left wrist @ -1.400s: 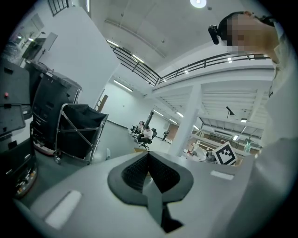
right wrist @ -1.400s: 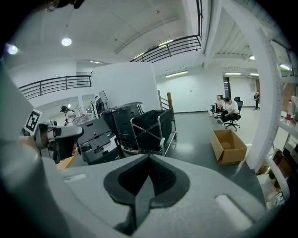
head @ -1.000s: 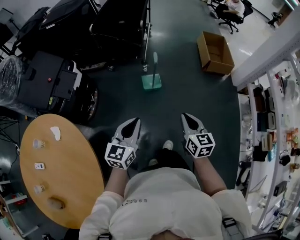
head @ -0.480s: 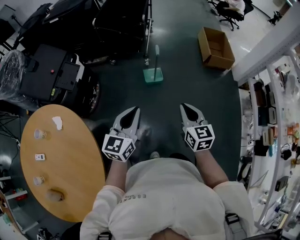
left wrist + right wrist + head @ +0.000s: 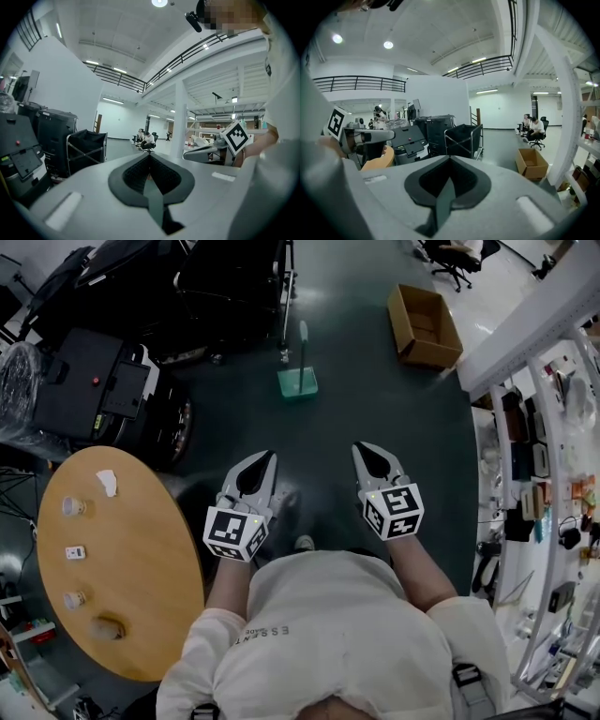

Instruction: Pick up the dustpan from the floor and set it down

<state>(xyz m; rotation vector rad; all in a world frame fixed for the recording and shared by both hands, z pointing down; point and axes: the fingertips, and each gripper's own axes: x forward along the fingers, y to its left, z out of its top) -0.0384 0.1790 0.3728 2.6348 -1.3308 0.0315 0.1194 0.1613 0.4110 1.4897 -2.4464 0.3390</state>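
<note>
Green dustpan (image 5: 297, 382) on dark floor (image 5: 375, 409), well apart from left gripper (image 5: 265, 459), fingers closed and empty, right gripper (image 5: 363, 450) fingers likewise closed and empty, wooden table (image 5: 141, 596) at left

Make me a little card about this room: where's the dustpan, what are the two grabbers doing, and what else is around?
dustpan: green, on the floor ahead of the person, untouched
left hand-held gripper: shut, empty
right hand-held gripper: shut, empty
cardboard box: open, on the floor, right of the dustpan in the head view
round table: wooden, at the person's left
</note>
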